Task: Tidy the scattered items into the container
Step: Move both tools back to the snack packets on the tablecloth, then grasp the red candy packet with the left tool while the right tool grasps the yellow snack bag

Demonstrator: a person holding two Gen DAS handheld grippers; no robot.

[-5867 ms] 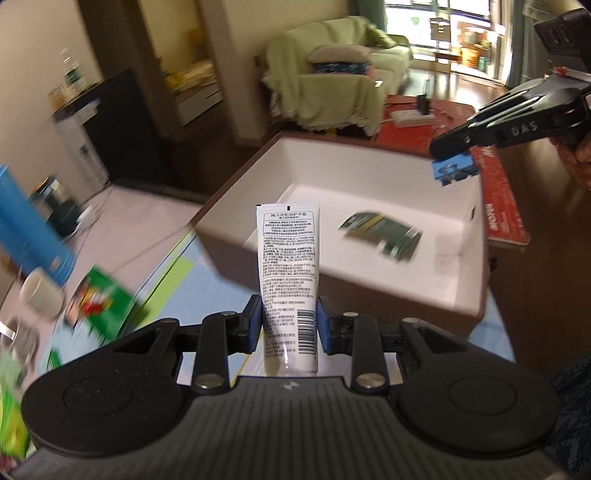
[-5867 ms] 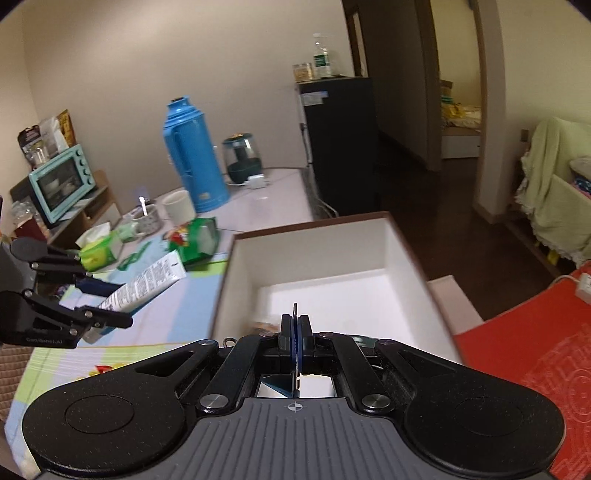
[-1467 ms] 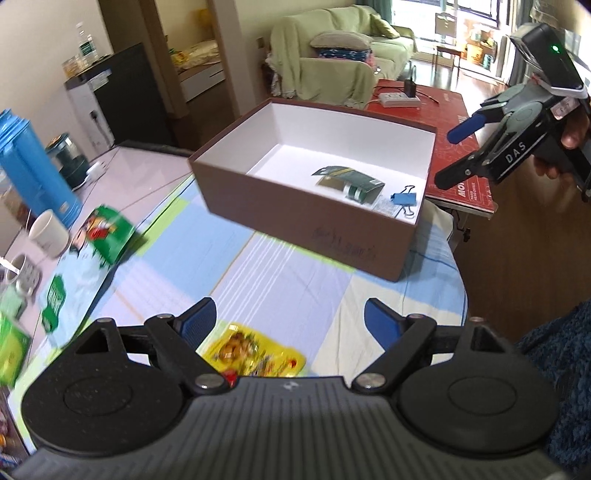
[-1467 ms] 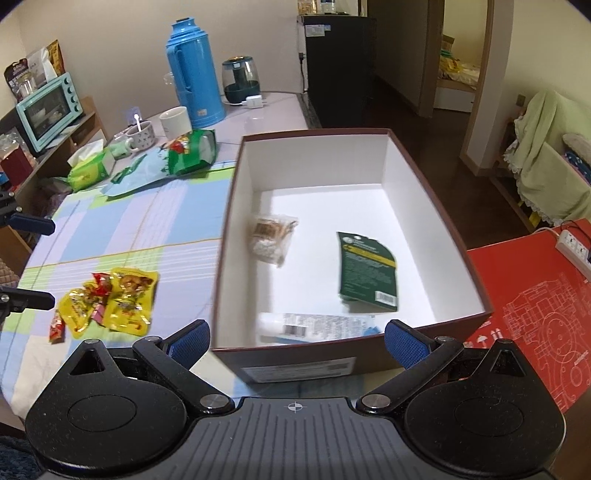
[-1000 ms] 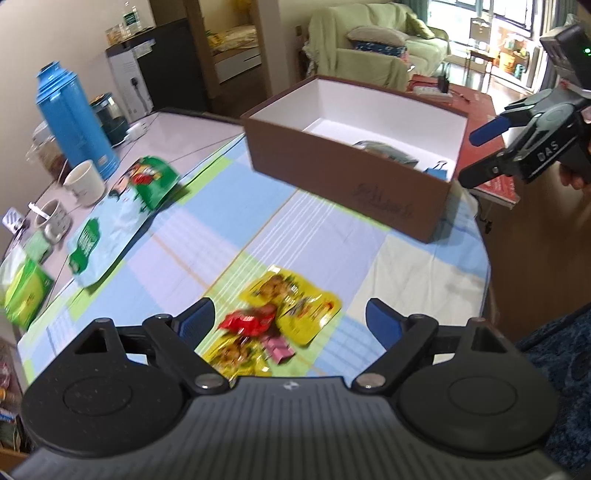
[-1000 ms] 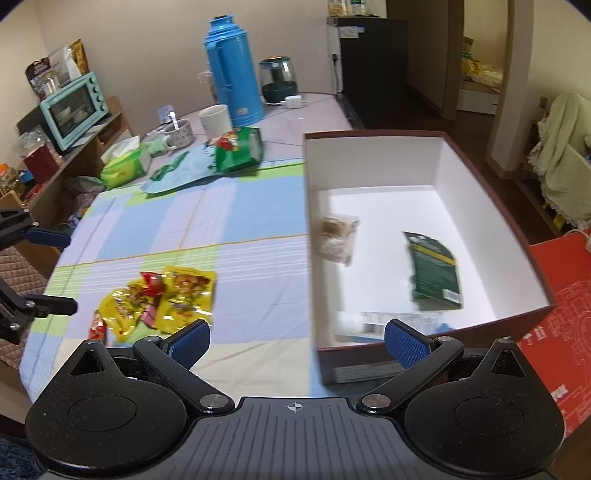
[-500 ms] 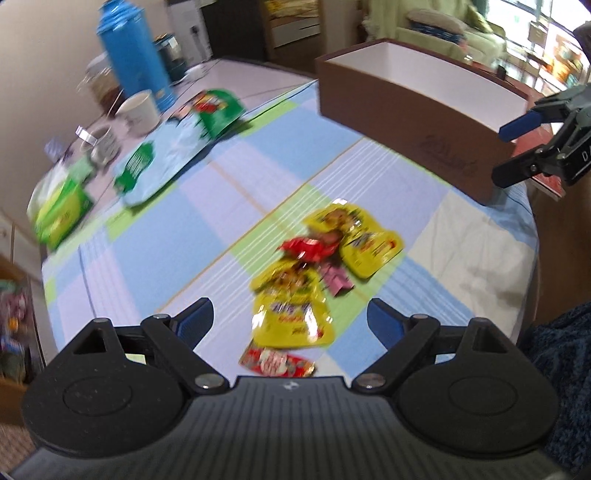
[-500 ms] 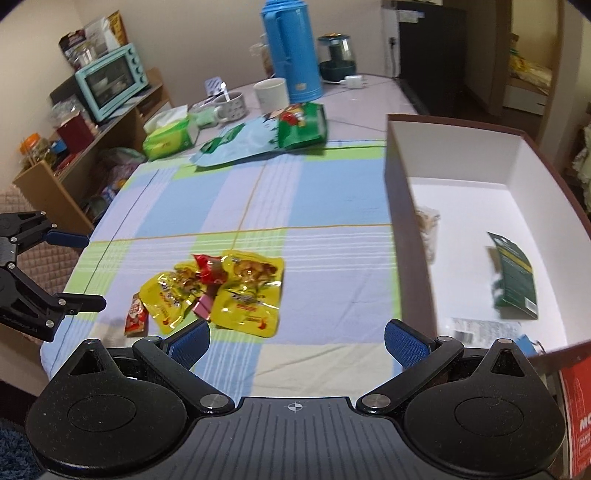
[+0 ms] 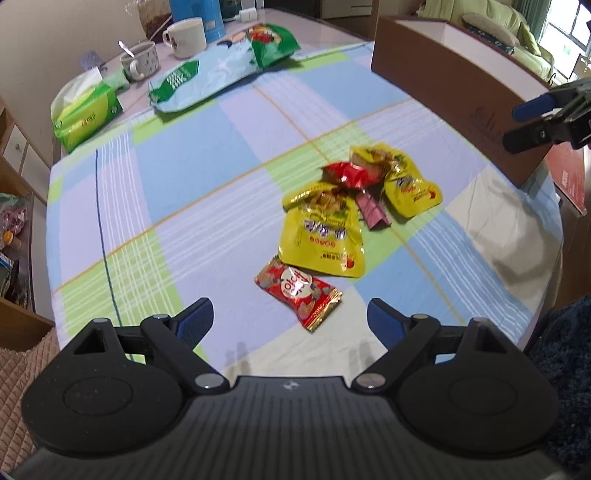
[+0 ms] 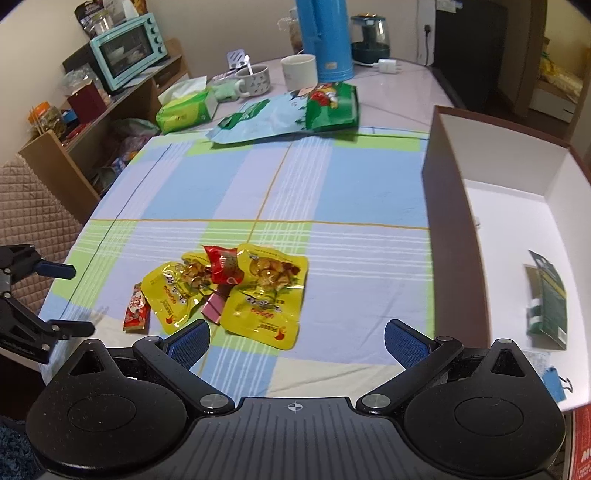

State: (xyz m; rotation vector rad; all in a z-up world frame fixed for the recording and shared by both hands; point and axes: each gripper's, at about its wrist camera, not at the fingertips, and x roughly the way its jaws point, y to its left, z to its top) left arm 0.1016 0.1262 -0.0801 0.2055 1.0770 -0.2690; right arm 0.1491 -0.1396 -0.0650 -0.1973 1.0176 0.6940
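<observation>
We are in a lived-in home, in a dining corner. The tabletop point(image 10: 332, 192) wears a blue, lilac and green checked cloth, and at its far end stand a tall blue thermos flask point(image 10: 327, 40), white ceramic mugs point(image 10: 300, 72) and a green tissue pack point(image 10: 184, 107). A turquoise toaster oven point(image 10: 125, 50) sits on wooden shelving, and a sofa under a pale green cover point(image 9: 498, 26) lies beyond.

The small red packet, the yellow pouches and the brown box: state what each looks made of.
Small red packet: glossy plastic film, likely foil-lined; crimped ends and bright glare.
Yellow pouches: shiny flexible plastic laminate; wrinkles and highlights.
Brown box: seemingly rigid paperboard, matte brown outside, white inside; straight thin walls.
</observation>
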